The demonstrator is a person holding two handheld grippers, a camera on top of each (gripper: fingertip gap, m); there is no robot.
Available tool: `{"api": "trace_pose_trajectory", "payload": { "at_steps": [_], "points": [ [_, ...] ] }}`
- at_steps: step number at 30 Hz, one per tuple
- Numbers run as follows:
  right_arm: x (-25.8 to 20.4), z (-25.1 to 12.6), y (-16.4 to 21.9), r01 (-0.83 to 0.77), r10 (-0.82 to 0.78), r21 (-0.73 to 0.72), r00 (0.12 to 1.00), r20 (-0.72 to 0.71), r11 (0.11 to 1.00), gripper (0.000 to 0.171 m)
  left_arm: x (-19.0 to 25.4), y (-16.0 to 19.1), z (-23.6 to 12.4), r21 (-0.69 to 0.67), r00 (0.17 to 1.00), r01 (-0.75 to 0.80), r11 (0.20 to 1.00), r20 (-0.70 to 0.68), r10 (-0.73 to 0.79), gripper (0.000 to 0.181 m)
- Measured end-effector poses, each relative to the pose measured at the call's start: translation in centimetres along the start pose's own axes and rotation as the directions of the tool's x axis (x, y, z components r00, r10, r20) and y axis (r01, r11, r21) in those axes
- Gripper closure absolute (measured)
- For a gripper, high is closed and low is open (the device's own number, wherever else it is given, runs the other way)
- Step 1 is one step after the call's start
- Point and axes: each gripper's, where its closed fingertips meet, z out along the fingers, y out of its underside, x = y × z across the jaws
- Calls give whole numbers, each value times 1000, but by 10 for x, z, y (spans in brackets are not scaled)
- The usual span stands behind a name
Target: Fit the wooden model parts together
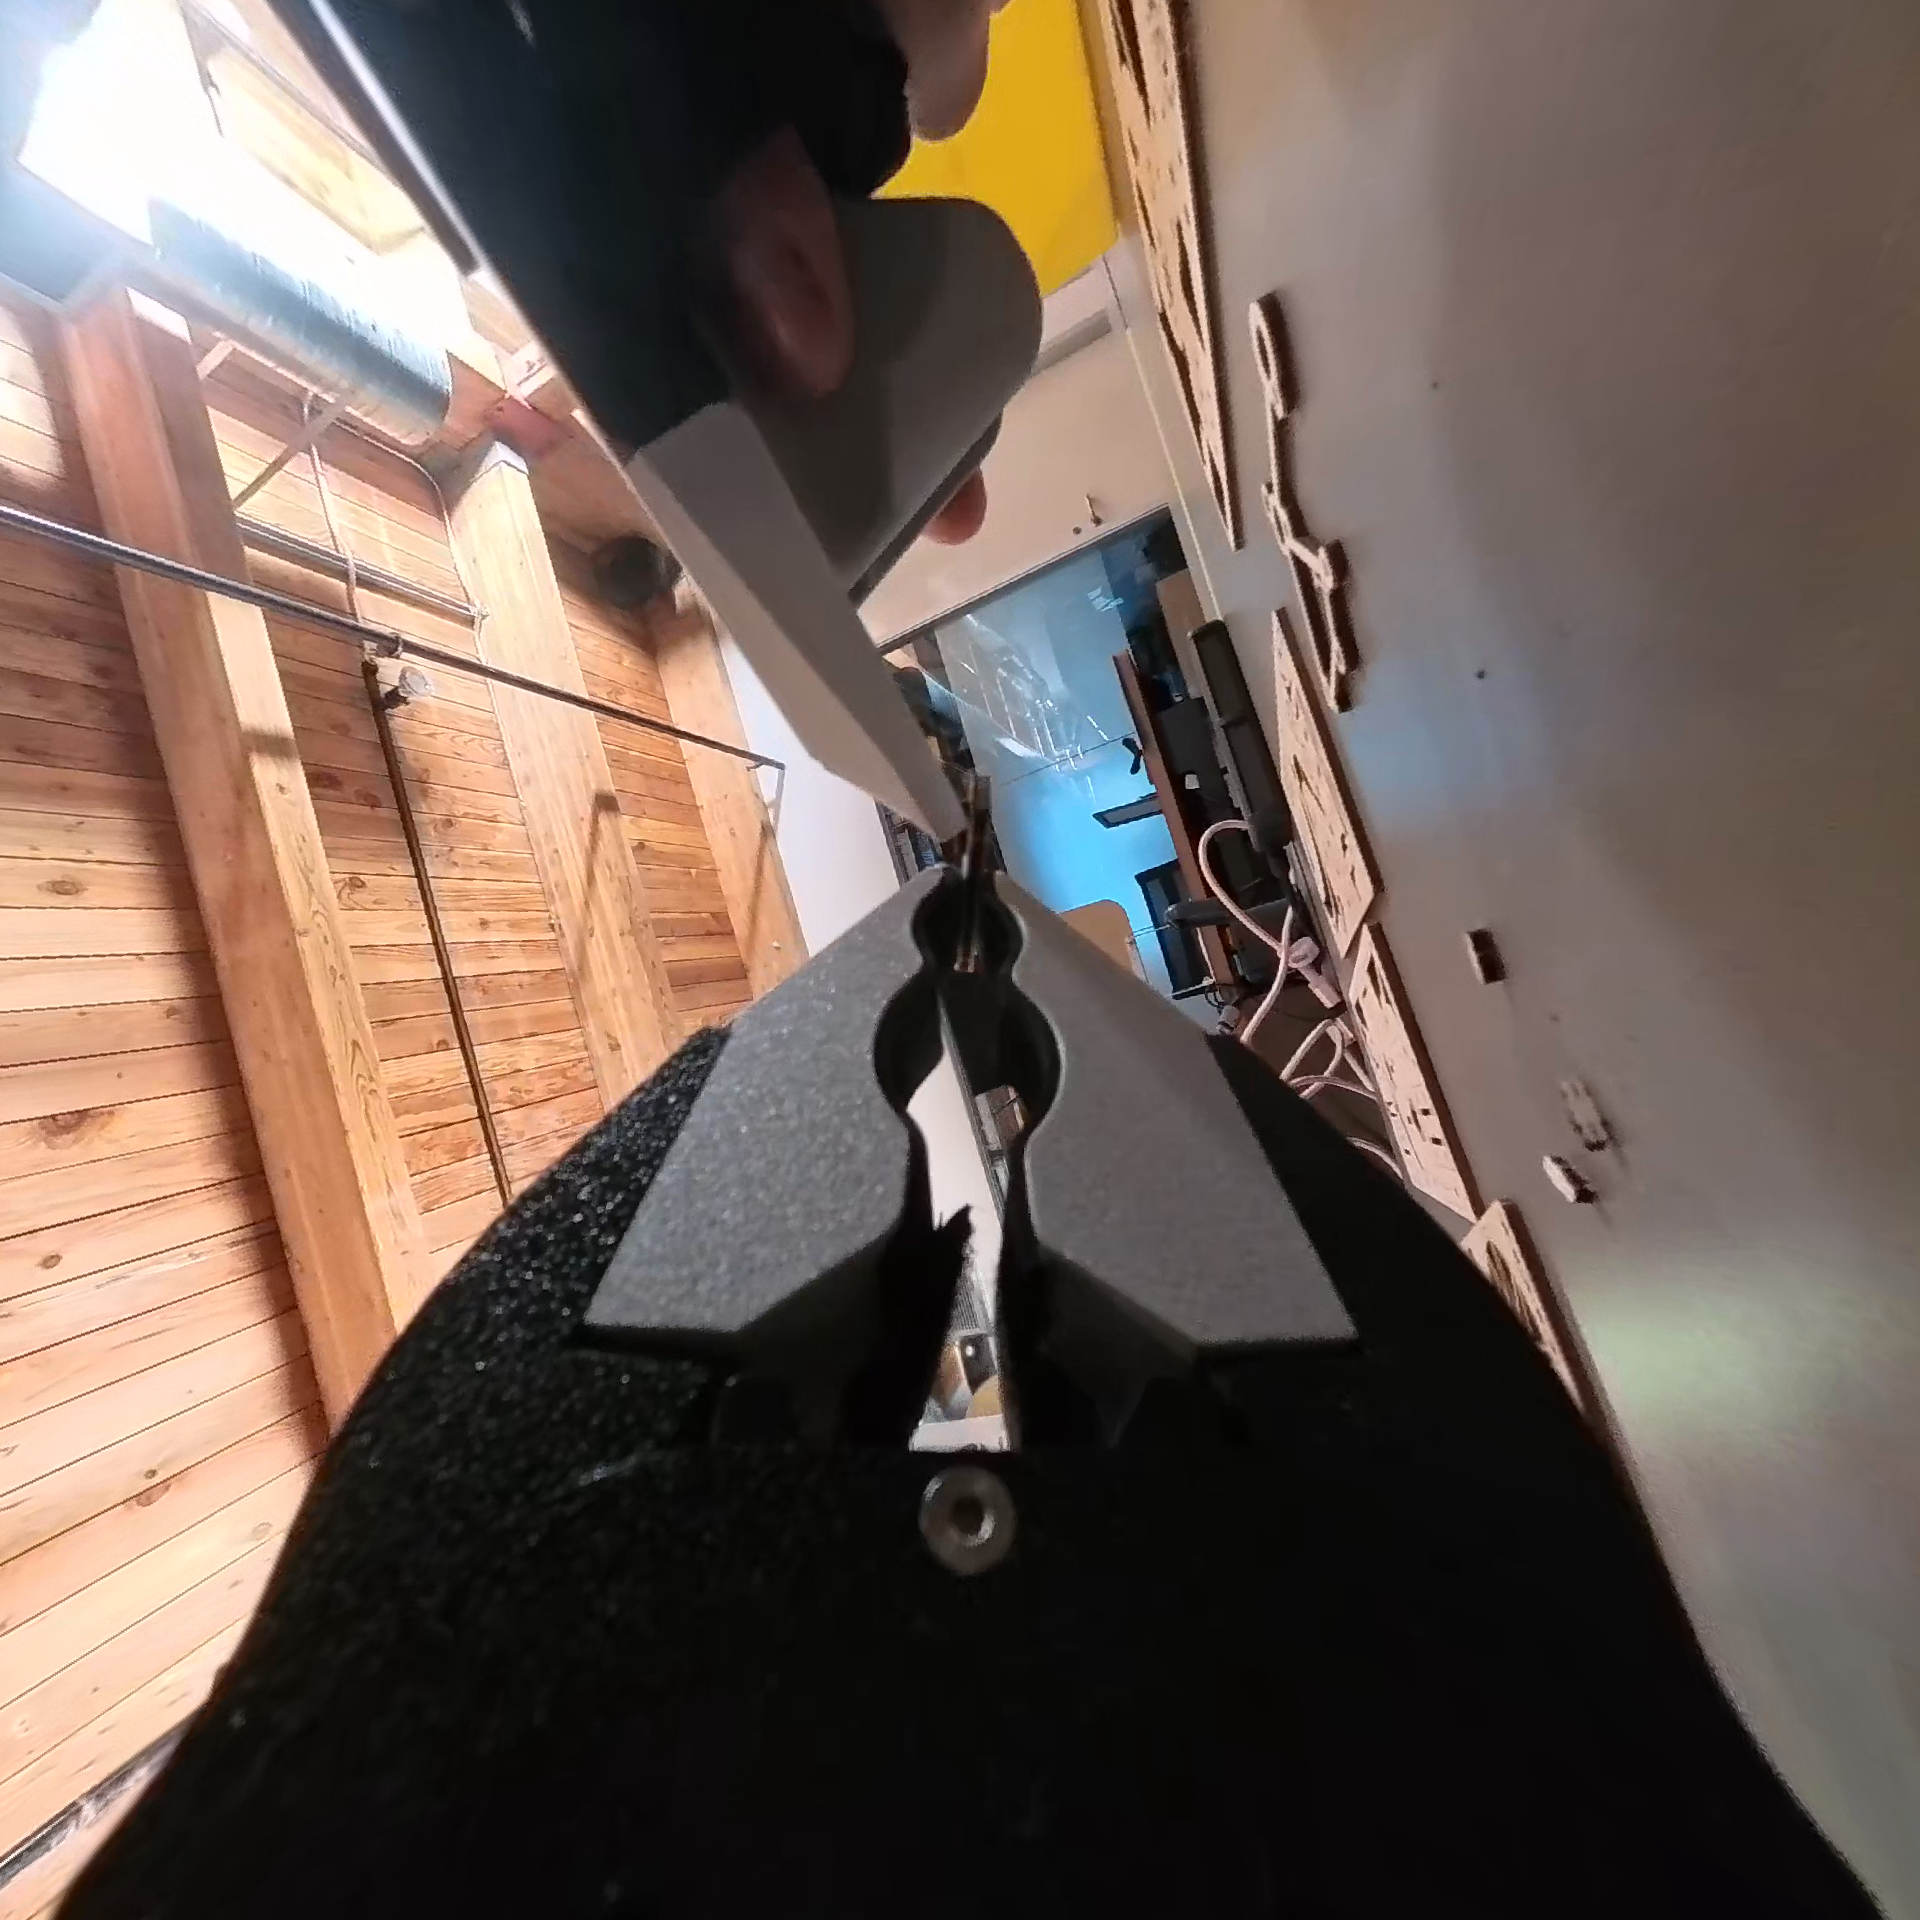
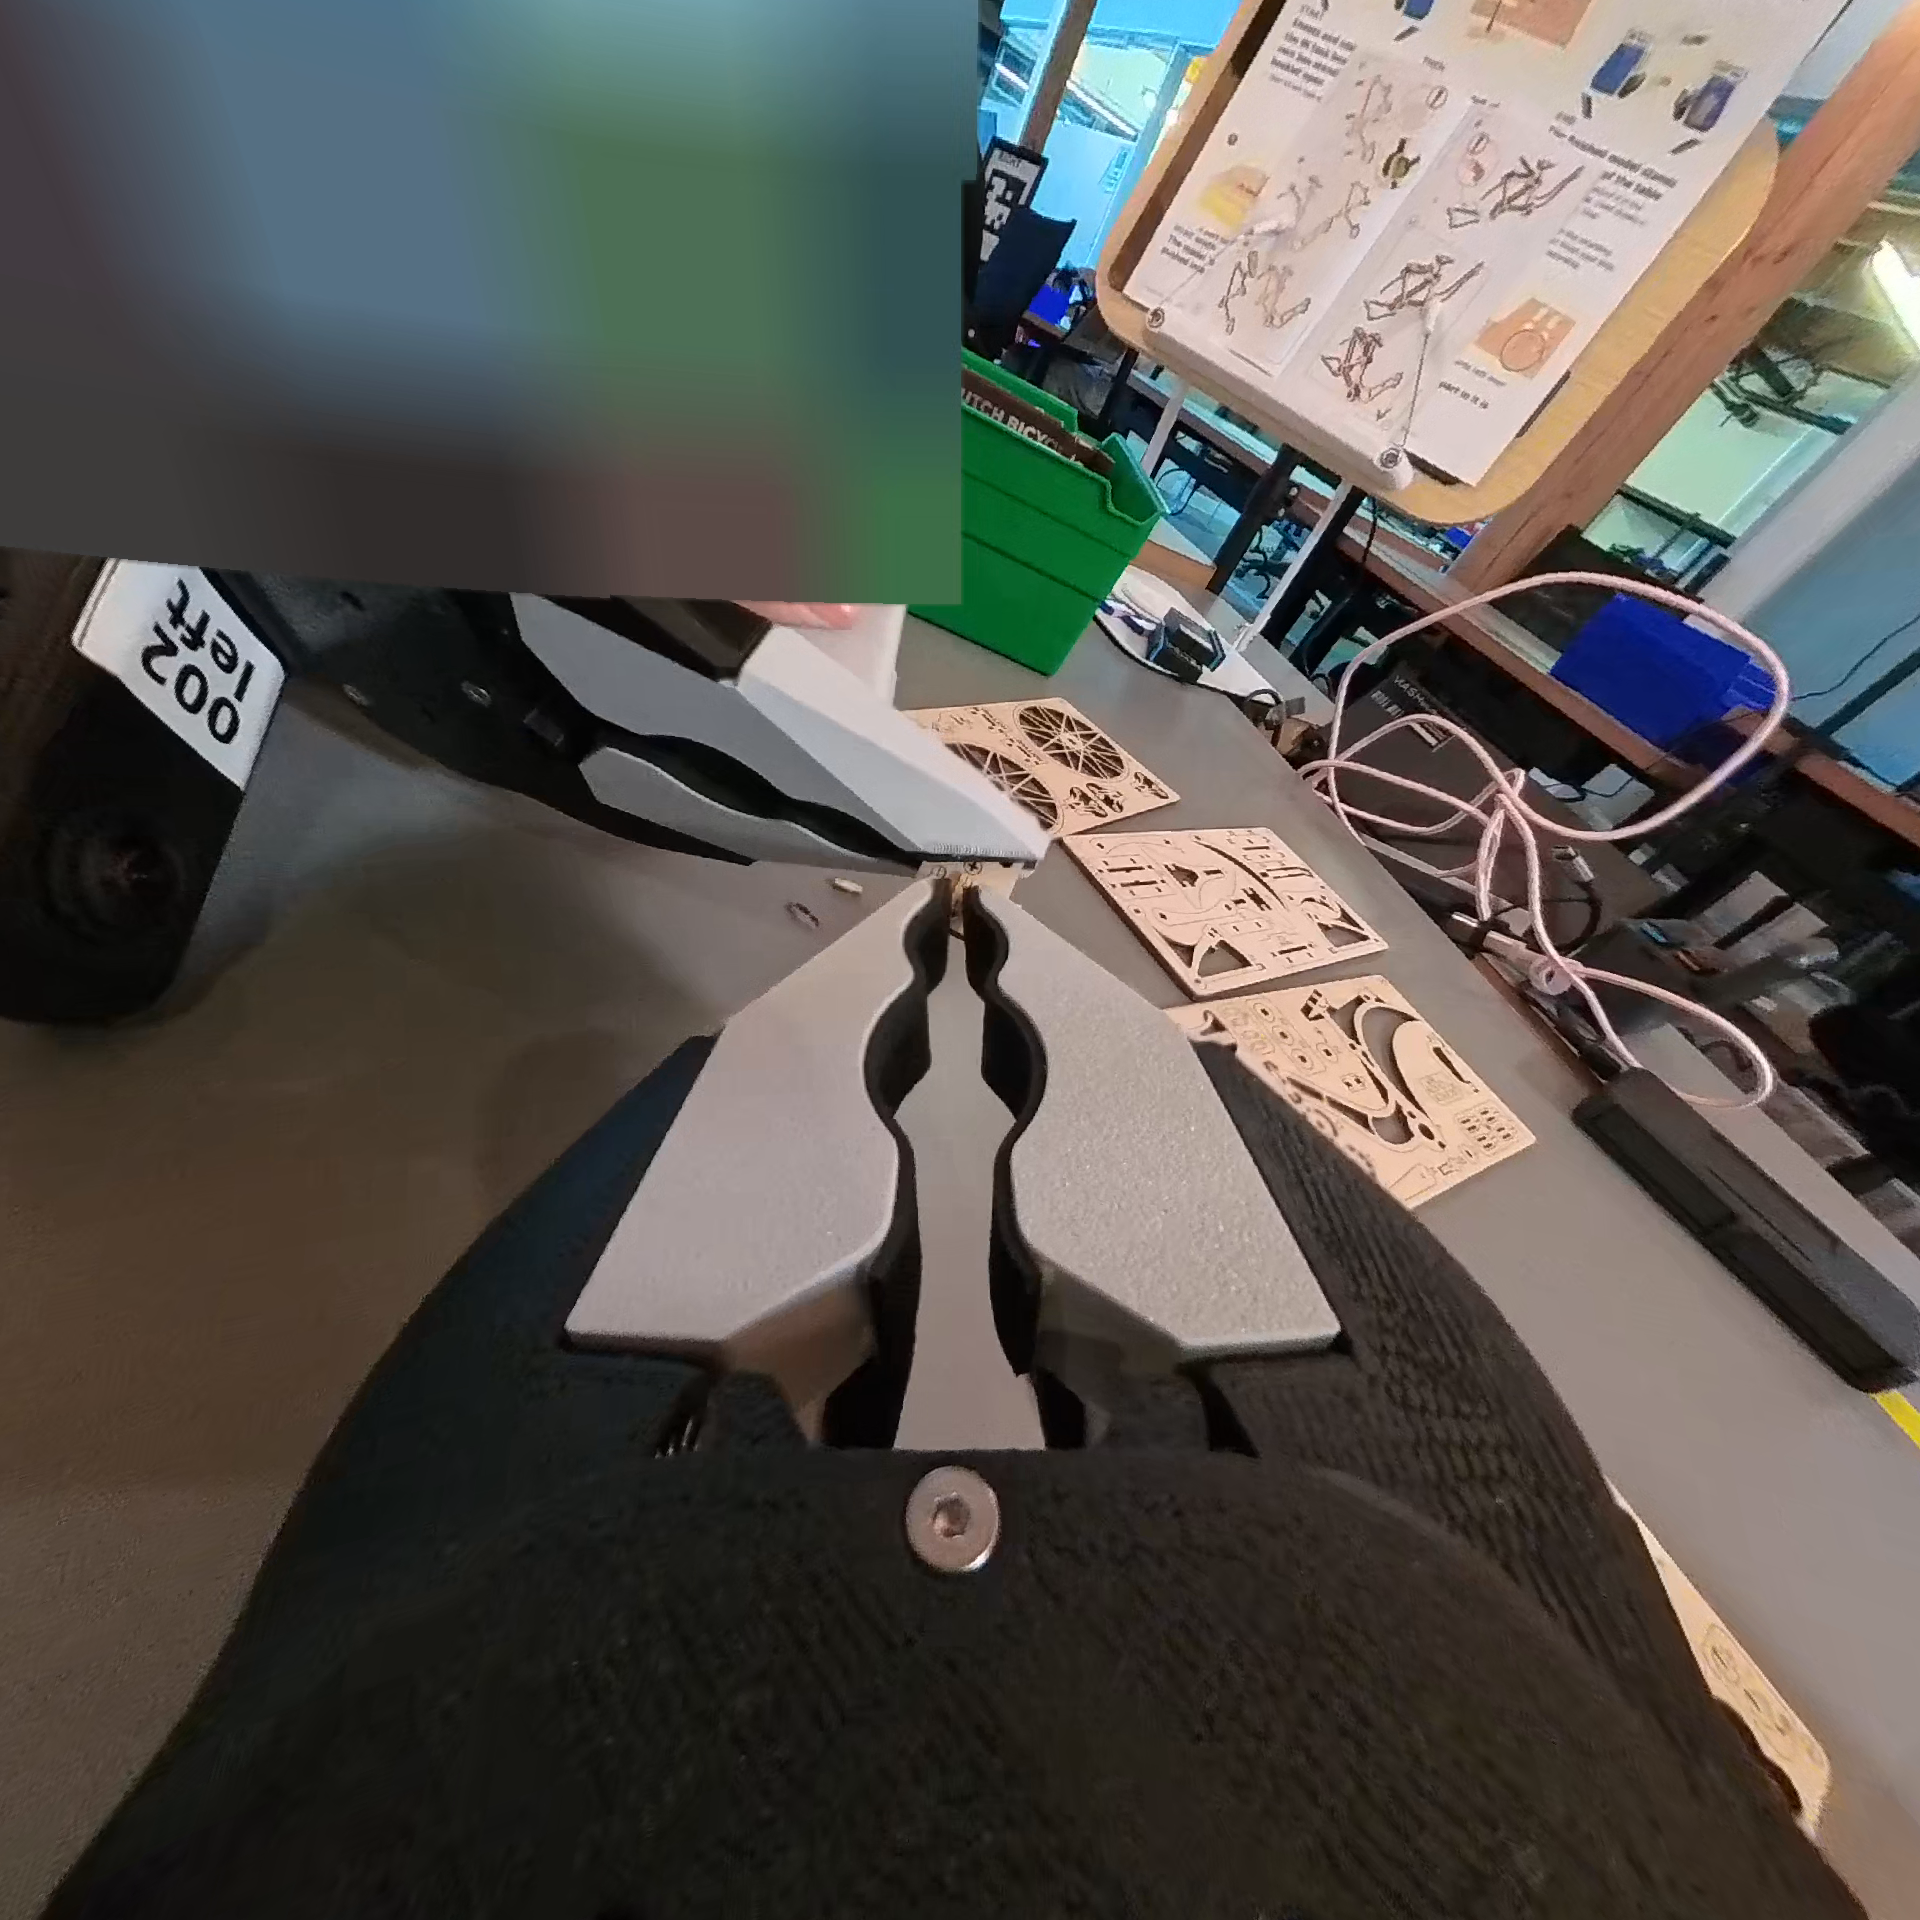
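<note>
In the left wrist view my left gripper (image 1: 964,896) is shut on a small thin wooden part (image 1: 971,920), seen edge-on between its tips. My right gripper (image 1: 951,816) comes in from the upper left, held by a hand, and its tip meets that part. In the right wrist view my right gripper (image 2: 951,896) is shut on a small wooden part (image 2: 948,883). The left gripper (image 2: 982,857) reaches in from the left and touches tip to tip, above the grey table (image 2: 416,1039). How the two parts join is hidden by the fingertips.
Three laser-cut wooden sheets (image 2: 1226,904) lie on the table to the right, with small loose pieces (image 2: 847,885) near the tips. A green bin (image 2: 1039,520), an instruction board (image 2: 1434,208), a pink cable (image 2: 1507,810) and a black bar (image 2: 1745,1226) stand beyond. Less than 4 cm separates the two grippers' tips. The black bar (image 2: 1745,1226) is about 35 cm from both grippers' fingertips.
</note>
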Motion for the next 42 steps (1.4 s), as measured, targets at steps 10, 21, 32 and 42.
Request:
{"api": "trace_pose_trajectory", "payload": {
  "at_steps": [10, 21, 32, 42],
  "points": [
    [4, -2, -3, 37, -36, 19, 998, -44, 999, 171, 2, 0, 1, 6, 1000, 4, 1000, 6, -4, 181],
    [16, -1, 10, 21, -23, -38, 998, -59, 999, 171, 21, 22, 3, -60, 997, 28, 998, -70, -32, 181],
    [-11, 10, 35, 216, -204, -184, 976, 82, 959, 171, 17, 57, 10, -154, 843, 523, 838, -53, -535, 181],
    [-24, 12, 42, 294, -269, -208, 953, 140, 933, 169, 20, 50, 11, -129, 789, 599, 790, -73, -610, 181]
  ]
}}
